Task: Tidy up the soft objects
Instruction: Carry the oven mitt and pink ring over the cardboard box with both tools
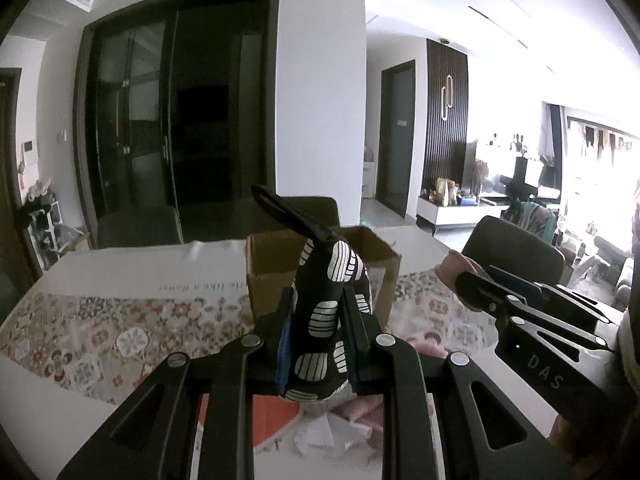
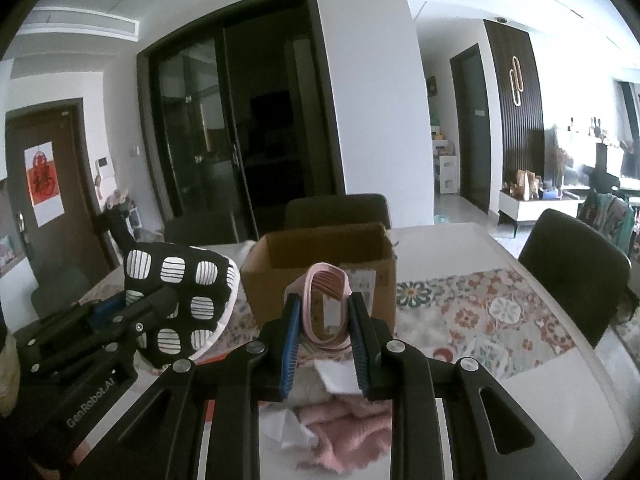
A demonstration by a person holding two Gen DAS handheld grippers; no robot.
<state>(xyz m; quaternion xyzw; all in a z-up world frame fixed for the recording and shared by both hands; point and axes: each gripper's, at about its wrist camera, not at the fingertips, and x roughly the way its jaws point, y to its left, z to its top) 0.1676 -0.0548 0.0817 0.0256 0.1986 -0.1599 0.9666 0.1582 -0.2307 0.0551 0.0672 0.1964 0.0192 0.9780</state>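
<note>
My left gripper (image 1: 318, 300) is shut on a black oven mitt with white striped patches (image 1: 332, 304), held upright above the table, its black loop sticking up. The same mitt (image 2: 180, 300) shows at the left of the right wrist view, with the left gripper (image 2: 160, 300) clamped on it. My right gripper (image 2: 324, 308) is shut on a pink ribbed soft item (image 2: 326, 280) folded into a loop; in the left wrist view that pink item (image 1: 460, 266) sits in the right gripper (image 1: 468, 284). An open cardboard box (image 2: 320, 272) stands just beyond both grippers, also seen as box (image 1: 264, 272).
A floral table runner (image 2: 480, 312) crosses the white table (image 2: 540, 380). Pink cloth (image 2: 344, 432) and white paper scraps (image 2: 288, 428) lie on the table below the grippers. Dark chairs (image 2: 572, 264) stand round the table, one behind the box.
</note>
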